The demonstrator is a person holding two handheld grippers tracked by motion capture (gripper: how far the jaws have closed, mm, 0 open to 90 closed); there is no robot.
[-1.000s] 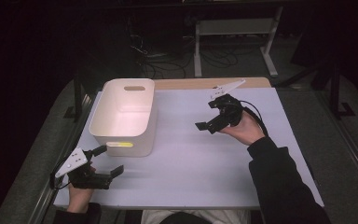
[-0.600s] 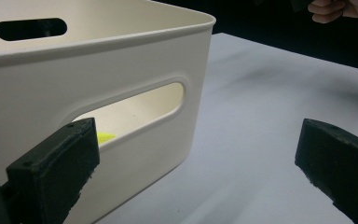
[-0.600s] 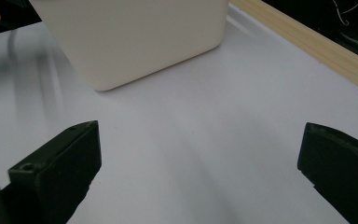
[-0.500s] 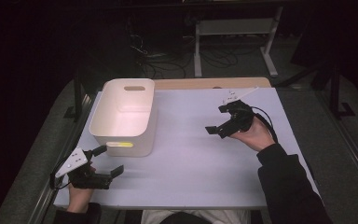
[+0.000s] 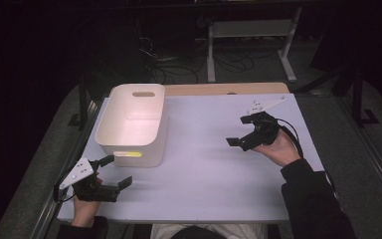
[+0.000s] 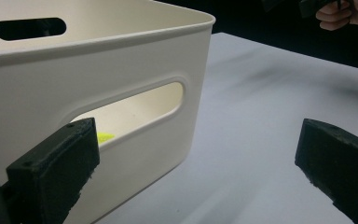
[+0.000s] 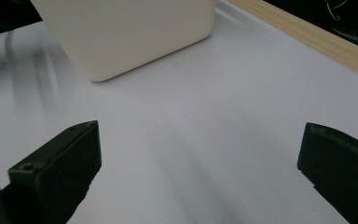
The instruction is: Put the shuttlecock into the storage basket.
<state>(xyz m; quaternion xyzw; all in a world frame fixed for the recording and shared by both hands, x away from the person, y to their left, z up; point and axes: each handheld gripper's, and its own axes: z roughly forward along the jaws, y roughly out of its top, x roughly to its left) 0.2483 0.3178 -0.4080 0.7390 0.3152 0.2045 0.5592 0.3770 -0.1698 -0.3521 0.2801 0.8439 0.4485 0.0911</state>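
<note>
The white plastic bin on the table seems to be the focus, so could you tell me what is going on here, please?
A person holds a gripper in each hand over a pale table. The white plastic bin with handle slots stands at the table's left, and something yellow shows through its near slot. The left gripper sits just in front of the bin, jaws open and empty. The right gripper hangs over the bare right side, also open and empty, apart from the bin.

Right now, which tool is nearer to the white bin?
The left tool. It sits just off the near end of the white bin, jaws open, close to its handle slot. The right tool, also open, is well across the table from it.
</note>
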